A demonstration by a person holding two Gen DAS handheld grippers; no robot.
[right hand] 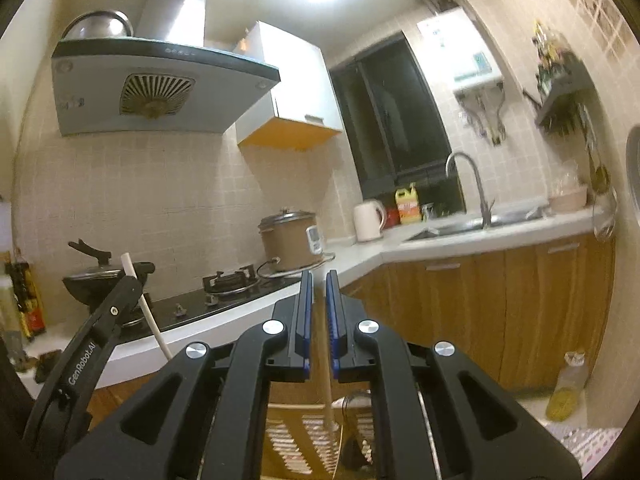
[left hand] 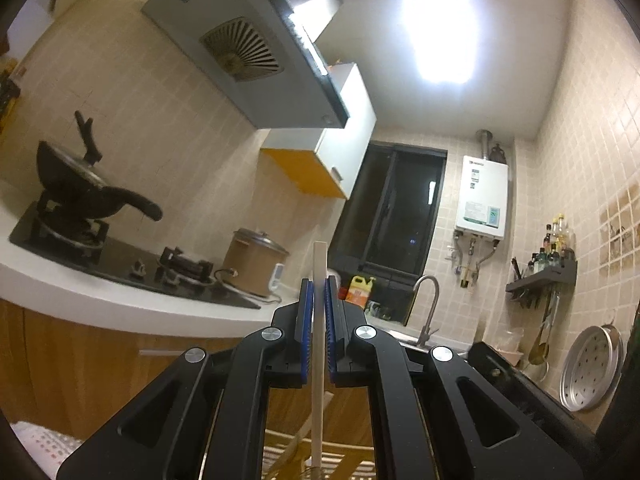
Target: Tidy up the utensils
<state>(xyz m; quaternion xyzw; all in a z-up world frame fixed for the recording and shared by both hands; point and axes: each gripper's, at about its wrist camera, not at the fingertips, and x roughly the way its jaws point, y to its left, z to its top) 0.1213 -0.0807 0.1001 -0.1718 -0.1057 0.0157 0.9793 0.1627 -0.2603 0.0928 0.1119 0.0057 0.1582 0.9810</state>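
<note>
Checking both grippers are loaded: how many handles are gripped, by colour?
Pale handle, in left gripper: 1
Wooden handle, in right gripper: 1
Total: 2

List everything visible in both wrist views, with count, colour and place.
Range hood: one, grey, above the stove.
Wok: one, black, lidded, on the left burner.
Stove: one, black, set in the white counter.
Slow cooker: one, brown, beside the stove.
Kettle: one, cream, on the corner counter.
Yellow bottle: one, by the window.
Faucet: one, silver, over the sink.
Water heater: one, white, on the wall.
Steamer tray: one, silver, hanging at the right.
Left stick: one, pale, clamped.
Right stick: one, pale, clamped.
Left gripper: black, blue pads.
Right gripper: black, blue pads.
</note>
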